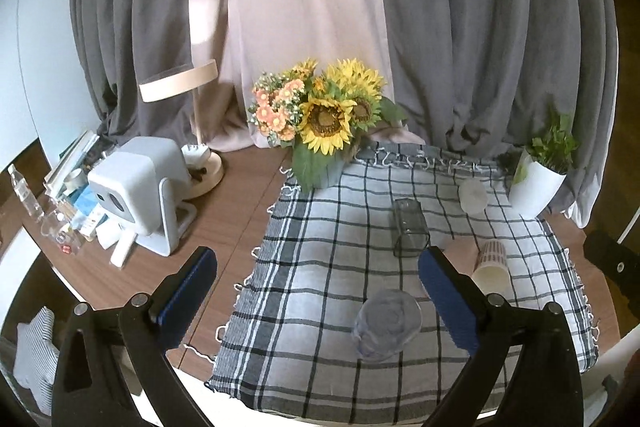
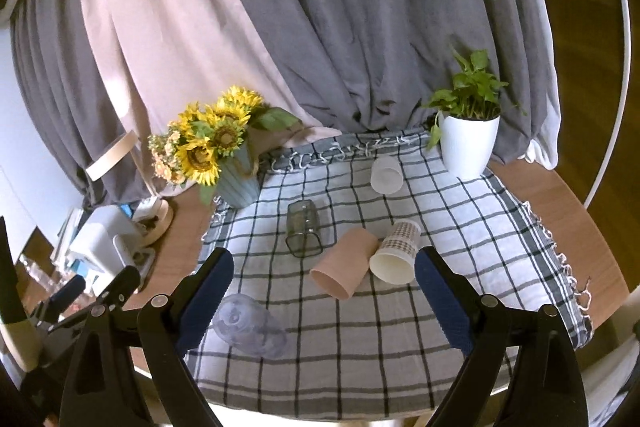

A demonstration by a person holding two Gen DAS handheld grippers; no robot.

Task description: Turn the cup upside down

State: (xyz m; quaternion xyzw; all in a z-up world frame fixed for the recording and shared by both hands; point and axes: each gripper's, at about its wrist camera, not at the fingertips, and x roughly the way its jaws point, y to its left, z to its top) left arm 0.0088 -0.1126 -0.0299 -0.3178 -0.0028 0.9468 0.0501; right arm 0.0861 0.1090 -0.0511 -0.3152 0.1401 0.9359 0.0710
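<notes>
Near the cloth's front edge, five cups lie tipped or inverted, pink cup central, with right gripper and left gripper both spread wide, unloaded, apparently lining up a grab.

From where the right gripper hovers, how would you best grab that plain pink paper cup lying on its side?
Grip the pink paper cup across its mid-wall, coming from above. It lies tipped, mouth toward the camera, its far end against the patterned cup, so close the open right gripper carefully there.

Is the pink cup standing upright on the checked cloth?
No, the pink cup lies on its side on the checked cloth, touching the patterned paper cup.
</notes>
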